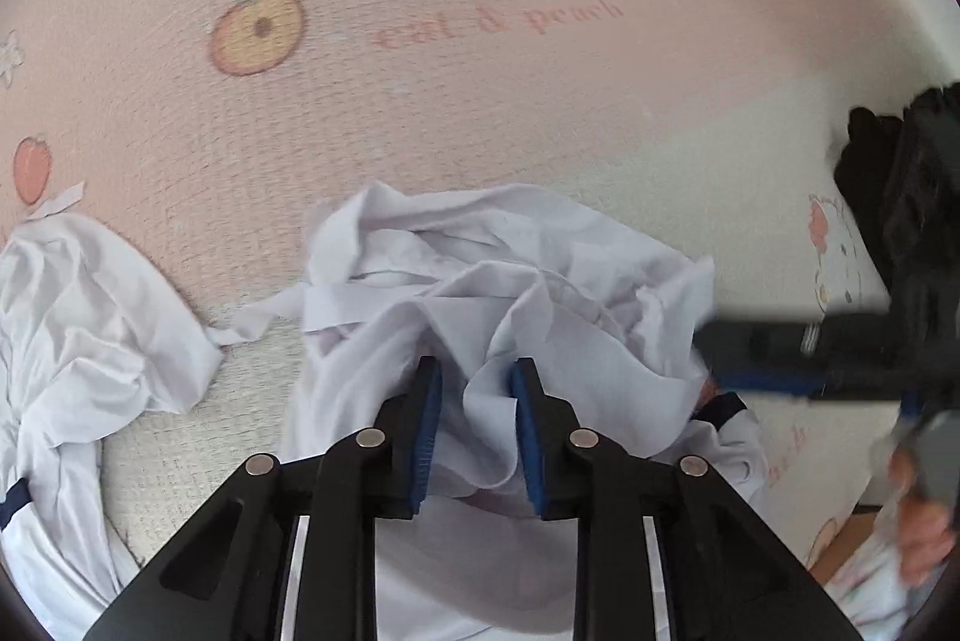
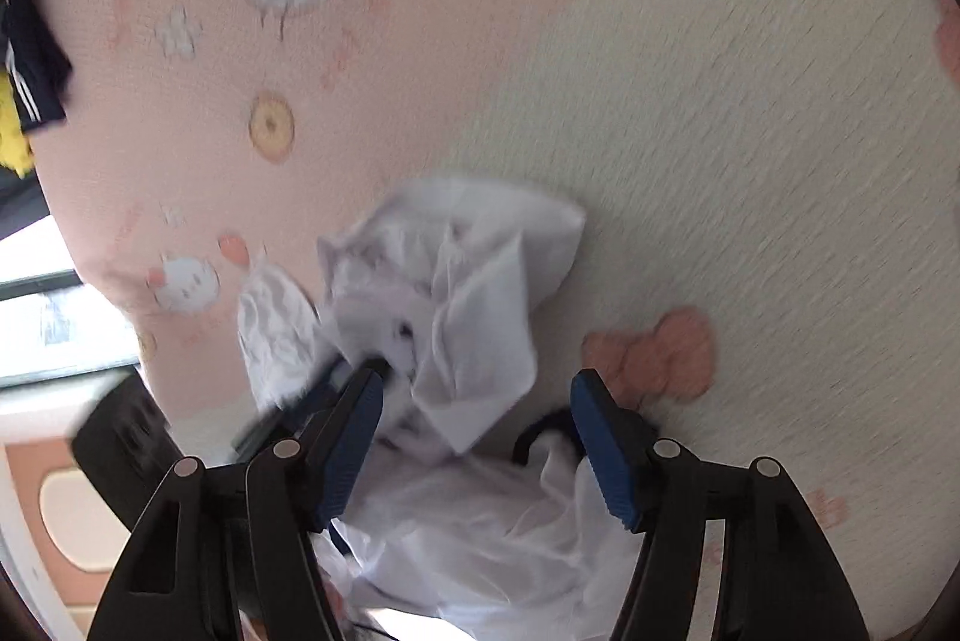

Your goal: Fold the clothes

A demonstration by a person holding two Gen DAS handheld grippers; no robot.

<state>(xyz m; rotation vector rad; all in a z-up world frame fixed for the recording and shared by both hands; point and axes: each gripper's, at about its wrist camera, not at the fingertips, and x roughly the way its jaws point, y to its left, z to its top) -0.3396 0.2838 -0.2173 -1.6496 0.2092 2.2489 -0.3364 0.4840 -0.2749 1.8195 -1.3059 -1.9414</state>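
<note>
A crumpled white garment (image 1: 540, 275) with navy trim lies bunched on the mat. In the left wrist view my left gripper (image 1: 475, 368) points steeply down, its blue pads pinching a raised fold of the white cloth. The right gripper's black fingers (image 1: 756, 341) reach into the pile from the right, with a hand (image 1: 918, 521) behind them. In the right wrist view my right gripper (image 2: 478, 380) stands wide open over the white garment (image 2: 468, 293). Cloth lies between and below its pads, and neither pad presses on it. This view is blurred.
A pink and cream mat (image 1: 420, 101) printed with cats and peaches spreads under everything. More white cloth (image 1: 90, 329) lies at the left. Dark striped clothing and something yellow (image 2: 30, 65) sit at the mat's far left edge. Wooden floor (image 2: 66, 515) shows beyond the mat.
</note>
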